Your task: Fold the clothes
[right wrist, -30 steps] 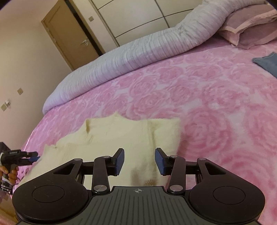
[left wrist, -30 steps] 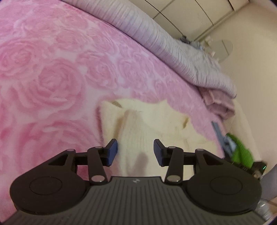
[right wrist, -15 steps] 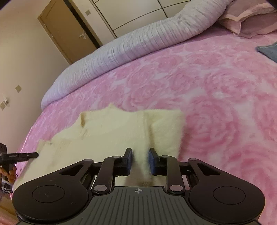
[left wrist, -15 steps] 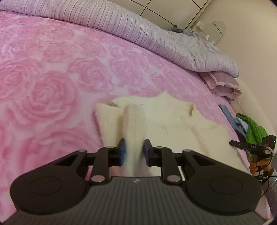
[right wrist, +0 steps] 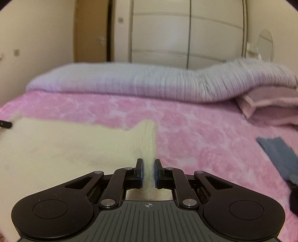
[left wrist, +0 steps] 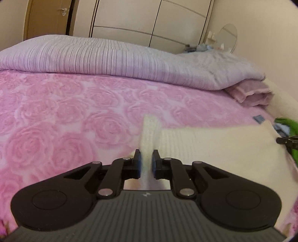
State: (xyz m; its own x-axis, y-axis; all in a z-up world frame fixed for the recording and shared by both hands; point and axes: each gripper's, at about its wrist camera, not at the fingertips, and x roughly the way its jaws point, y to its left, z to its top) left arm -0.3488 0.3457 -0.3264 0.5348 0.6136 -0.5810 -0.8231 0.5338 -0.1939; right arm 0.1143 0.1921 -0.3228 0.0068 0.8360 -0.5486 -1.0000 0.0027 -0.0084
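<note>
One bed [left wrist: 78, 119] fills both views, covered by a pink blanket with a rose pattern. Along its far side lies one long roll of lilac ribbed duvet [left wrist: 115, 59], and at the right end of that roll sits one folded dusty-pink pillow [left wrist: 251, 94]. Behind the bed stand a pale wardrobe [right wrist: 186, 33] with curved trim lines and one brown door [left wrist: 48, 17].

One cream knitted sweater [left wrist: 214, 147] is the only garment being handled. It is spread over the blanket and lifted at two edges, stretched between the two grippers. In the left wrist view it runs from the centre to the right; in the right wrist view it runs from the centre to the left.

The left gripper [left wrist: 146, 163] is closed on a raised ridge of the sweater, the cream knit pinched between its two blue pads. The right gripper [right wrist: 148, 172] is likewise closed on the sweater, with a narrow fold of the knit standing up between its pads.

One blue-grey cloth [right wrist: 277, 154] lies flat on the blanket to the right of the right gripper, well apart from the sweater. One bright green garment [left wrist: 287, 126] shows at the right edge of the left wrist view, beyond the sweater.
</note>
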